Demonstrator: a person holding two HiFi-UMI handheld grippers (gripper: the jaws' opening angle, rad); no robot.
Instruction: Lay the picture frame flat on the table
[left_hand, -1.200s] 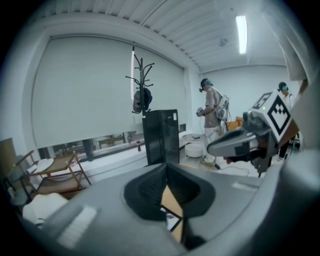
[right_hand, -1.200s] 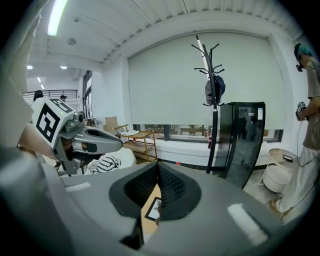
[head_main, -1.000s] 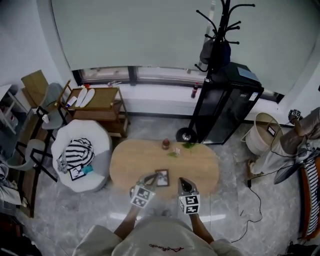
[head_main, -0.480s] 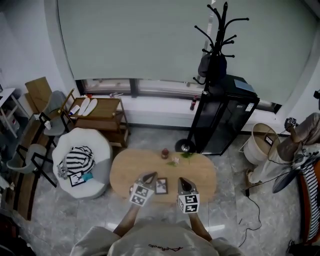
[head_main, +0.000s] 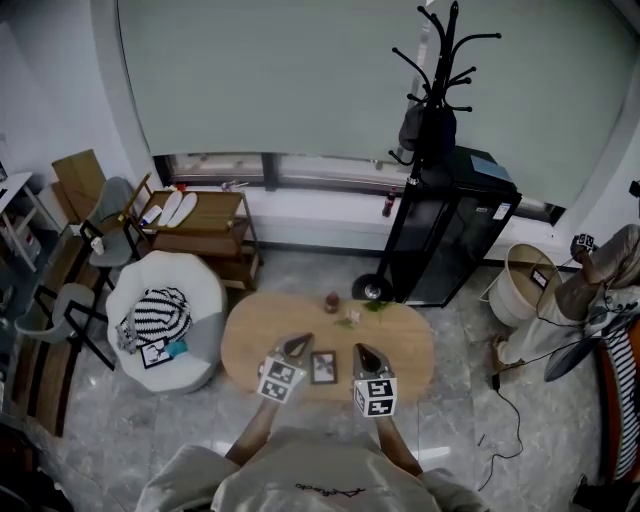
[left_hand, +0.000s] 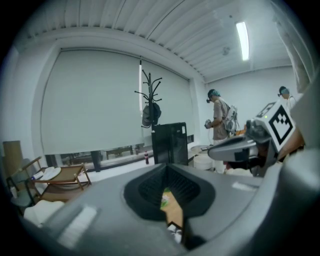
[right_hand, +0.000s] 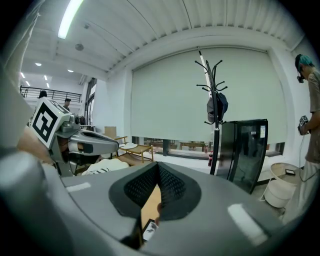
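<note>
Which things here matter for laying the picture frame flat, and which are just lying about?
Job: picture frame, table, left gripper, right gripper.
Lying about: small red object, green sprig, striped cushion, black cabinet.

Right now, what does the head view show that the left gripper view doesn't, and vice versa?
Only the head view: the whole oval table, with the picture frame lying between the left gripper and the right gripper. Only the left gripper view: the ceiling light and two people standing at the right. Both: the coat rack, the black cabinet and the window blind.
</note>
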